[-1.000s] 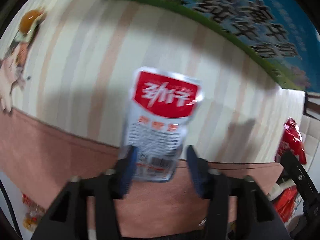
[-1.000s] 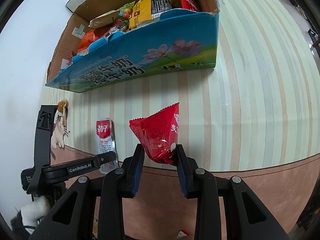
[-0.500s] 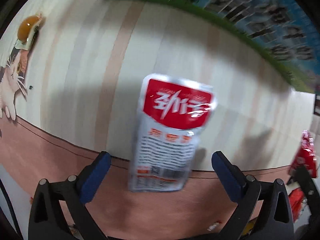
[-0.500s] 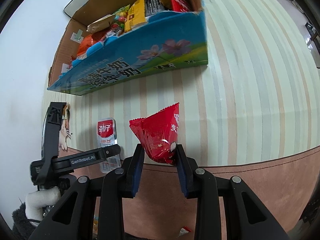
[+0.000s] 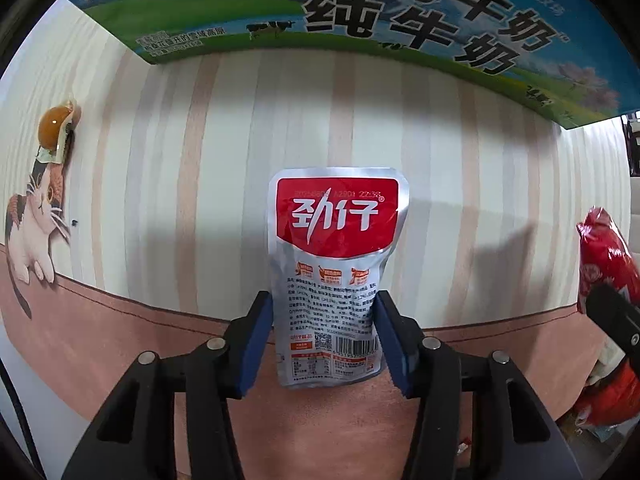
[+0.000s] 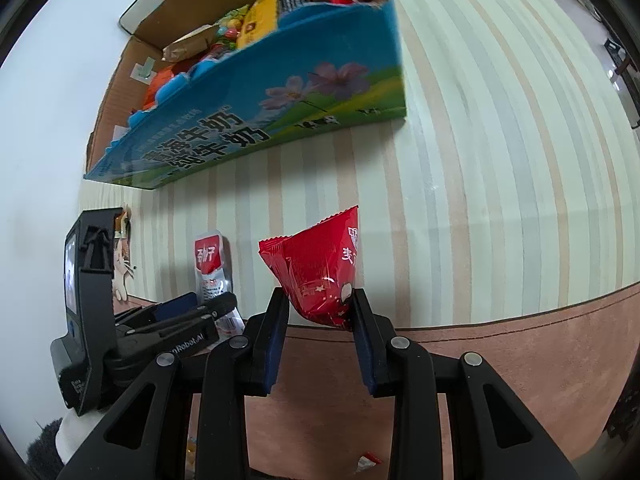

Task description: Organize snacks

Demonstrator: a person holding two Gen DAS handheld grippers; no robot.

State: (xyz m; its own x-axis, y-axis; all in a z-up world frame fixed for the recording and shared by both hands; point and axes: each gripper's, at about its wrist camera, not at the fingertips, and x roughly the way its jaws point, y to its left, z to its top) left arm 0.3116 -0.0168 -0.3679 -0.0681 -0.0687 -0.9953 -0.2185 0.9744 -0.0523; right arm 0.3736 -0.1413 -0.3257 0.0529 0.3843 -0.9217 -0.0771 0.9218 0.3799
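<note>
Snacks are what I'm sorting, and the one under my left gripper (image 5: 324,340) is a flat silver foil pouch with a red label (image 5: 334,280), lying on the counter (image 5: 460,160) just in front of the blue milk carton box (image 5: 400,20). My left jaws are closing around its lower half; the blue pads stand right at its two long edges, and I can't yet call it a firm grip. I judge the pouch light and thin, with a slick foil skin and limp enough to buckle, so squeezing across the printed lower body, above the barcode, looks safer than pinching a sealed edge. Lying flat, it may slide or ruck up before it lifts.

My right gripper (image 6: 320,312) is clamped on a red crinkly snack packet (image 6: 320,276), held clear of the counter, right of the pouch. That packet looks puffed and light, easy to crush.

The box stands on the far side of the pouch, its open top already crowded with packets (image 6: 260,20). A striped cloth with a pink border (image 5: 120,340) covers the counter, a cat print (image 5: 34,236) sits well left of the pouch, and a white wall (image 6: 48,80) rises behind the box.
</note>
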